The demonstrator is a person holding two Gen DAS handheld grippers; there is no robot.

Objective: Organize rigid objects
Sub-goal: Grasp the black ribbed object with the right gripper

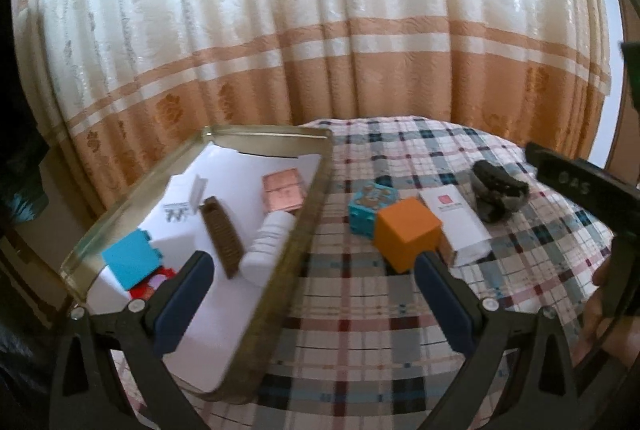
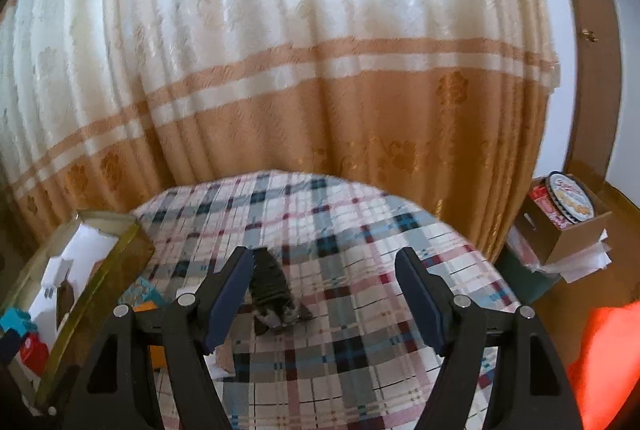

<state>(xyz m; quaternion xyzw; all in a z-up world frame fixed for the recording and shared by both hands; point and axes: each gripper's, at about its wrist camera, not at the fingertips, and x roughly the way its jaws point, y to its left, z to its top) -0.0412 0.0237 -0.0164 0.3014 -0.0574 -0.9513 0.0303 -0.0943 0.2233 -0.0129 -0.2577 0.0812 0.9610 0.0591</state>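
In the left wrist view a gold-rimmed tin tray [image 1: 304, 226] holds a blue block [image 1: 130, 260], a brown comb-like piece [image 1: 222, 236], a white ribbed bottle [image 1: 268, 244] and a pink square box [image 1: 283, 193]. On the plaid cloth beside it lie an orange cube [image 1: 406, 232], a teal patterned cube [image 1: 370, 208], a white box [image 1: 458, 226] and a dark crumpled thing [image 1: 496, 196]. My left gripper [image 1: 314, 262] is open, straddling the tray's right wall. My right gripper [image 2: 324, 270] is open above the dark thing [image 2: 272, 290].
A cream and orange curtain [image 1: 320, 50] hangs behind the plaid-covered table [image 2: 360, 270]. The tray [image 2: 100, 270] shows at the left of the right wrist view. A cardboard box [image 2: 568, 226] with a round tin stands on the floor at right. An orange cloth [image 2: 608, 358] lies at lower right.
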